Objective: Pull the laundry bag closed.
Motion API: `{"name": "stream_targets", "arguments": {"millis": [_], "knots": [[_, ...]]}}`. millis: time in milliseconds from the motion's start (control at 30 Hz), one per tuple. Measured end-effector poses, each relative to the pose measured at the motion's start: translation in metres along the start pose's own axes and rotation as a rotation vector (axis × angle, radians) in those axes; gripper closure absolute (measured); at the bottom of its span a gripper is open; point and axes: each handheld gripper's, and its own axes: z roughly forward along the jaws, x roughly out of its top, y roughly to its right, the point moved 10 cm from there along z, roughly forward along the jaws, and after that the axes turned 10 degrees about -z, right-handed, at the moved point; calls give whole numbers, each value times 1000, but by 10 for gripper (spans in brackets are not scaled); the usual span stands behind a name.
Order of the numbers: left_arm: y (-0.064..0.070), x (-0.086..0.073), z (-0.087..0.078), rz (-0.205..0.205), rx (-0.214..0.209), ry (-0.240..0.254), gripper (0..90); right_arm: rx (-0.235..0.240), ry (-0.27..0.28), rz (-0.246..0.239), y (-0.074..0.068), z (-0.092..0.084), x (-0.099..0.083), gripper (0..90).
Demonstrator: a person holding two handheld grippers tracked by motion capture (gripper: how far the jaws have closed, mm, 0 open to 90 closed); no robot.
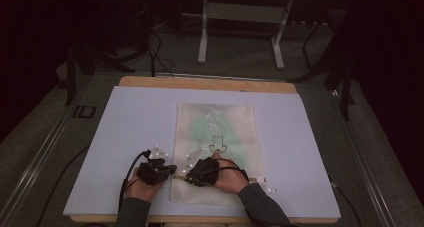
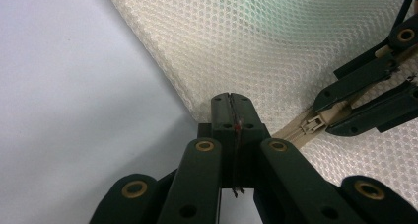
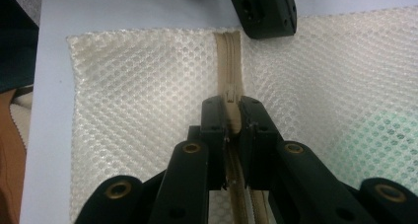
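White mesh makes up the flat rectangular zip bag (image 1: 216,152) that is seen in the high view, laid lengthwise on a pale lilac board (image 1: 125,137) over a wooden table (image 1: 207,83). Something green is seen through the mesh, and a small dark outline figure is printed near the bag's middle; no writing can be read on it. The letters "ID" (image 1: 83,111) are marked on the grey floor left of the board. The left gripper (image 1: 170,170) is held at the bag's near left edge, and the right gripper (image 1: 188,177) lies just beside it on the bag, both over the beige zip line that crosses the near end.

From the left gripper view, the two black jaws are seen pressed together at the bag's (image 2: 276,41) corner edge, where mesh meets board (image 2: 74,86); whether fabric is pinched between them cannot be told. The beige zip tape with its slider (image 2: 311,125) is seen to the right, with the right gripper's (image 2: 340,110) jaws set on either side of it.

From the right gripper view, the jaws are seen closed narrowly on the beige zip slider (image 3: 230,101), the closed zip (image 3: 227,56) running ahead to the bag's (image 3: 138,95) end. The left gripper's black tip (image 3: 266,12) is seen just beyond that end.
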Motion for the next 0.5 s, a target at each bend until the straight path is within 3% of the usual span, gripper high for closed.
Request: {"name": "stream_targets", "arguments": {"millis": [500], "knots": [[0, 0, 0, -6, -2, 2, 898, -8, -18, -15, -2, -6, -8, 825]]}}
